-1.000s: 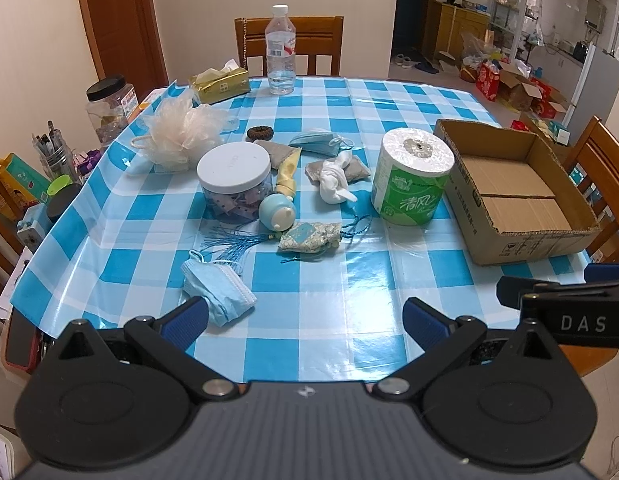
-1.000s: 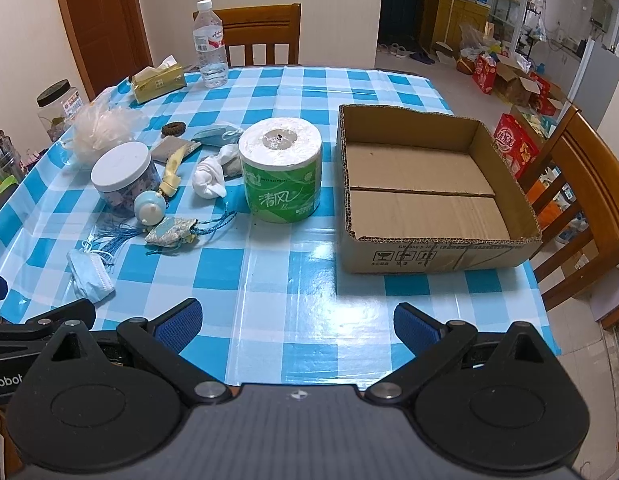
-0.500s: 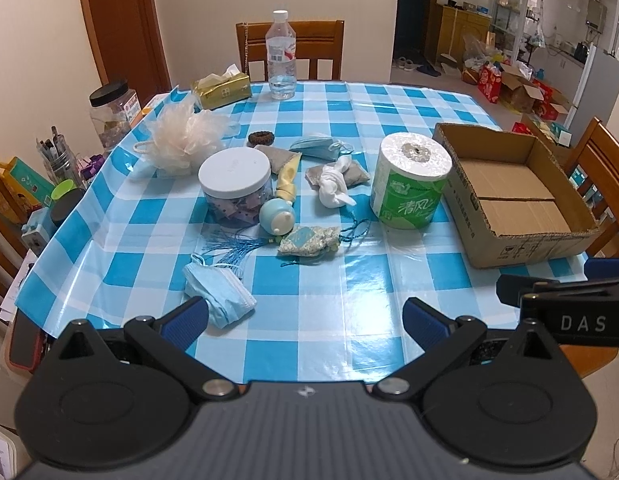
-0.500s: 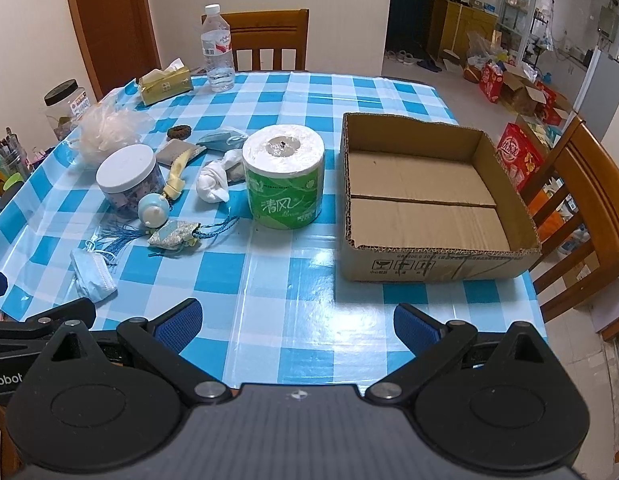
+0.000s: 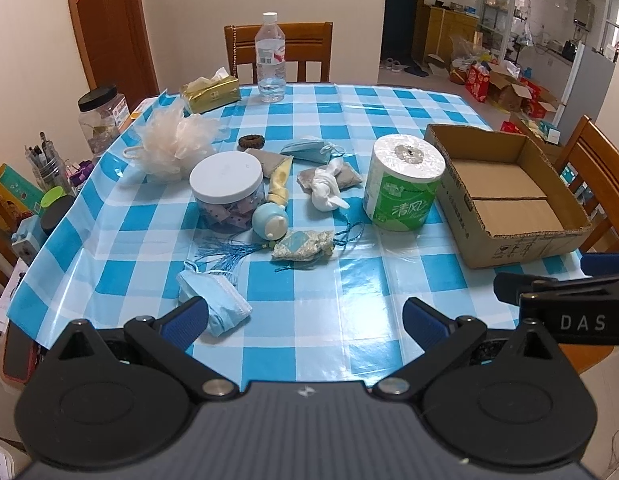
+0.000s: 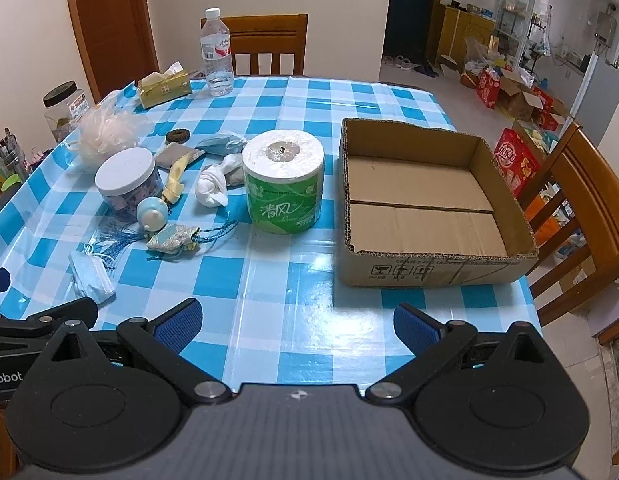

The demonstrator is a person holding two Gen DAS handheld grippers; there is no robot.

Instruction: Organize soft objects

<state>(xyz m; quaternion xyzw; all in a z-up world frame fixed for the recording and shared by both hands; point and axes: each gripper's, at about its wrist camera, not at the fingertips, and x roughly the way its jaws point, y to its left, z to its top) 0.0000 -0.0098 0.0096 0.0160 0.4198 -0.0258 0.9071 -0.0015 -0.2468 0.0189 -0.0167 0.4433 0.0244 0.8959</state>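
Soft things lie on the blue checked table: a crumpled blue mask (image 5: 217,300) at the near left, a tasselled sachet (image 5: 303,245), a knotted white cloth (image 5: 327,190), a toilet roll (image 5: 403,182), a peach bath pouf (image 5: 175,140) and a second mask (image 5: 309,150). An empty cardboard box (image 6: 421,196) stands at the right. My left gripper (image 5: 305,318) is open and empty above the near edge, just beside the near mask. My right gripper (image 6: 297,324) is open and empty in front of the box.
A white-lidded jar (image 5: 227,188), a small blue bottle (image 5: 269,220), a water bottle (image 5: 270,58), a tissue pack (image 5: 209,94) and a hair tie (image 5: 251,142) are also on the table. Chairs stand at the far side (image 5: 279,52) and at the right (image 6: 581,208).
Both grippers have pulled back and risen a little; the table looks slightly farther away. Nothing on the table has moved. Both stay open.
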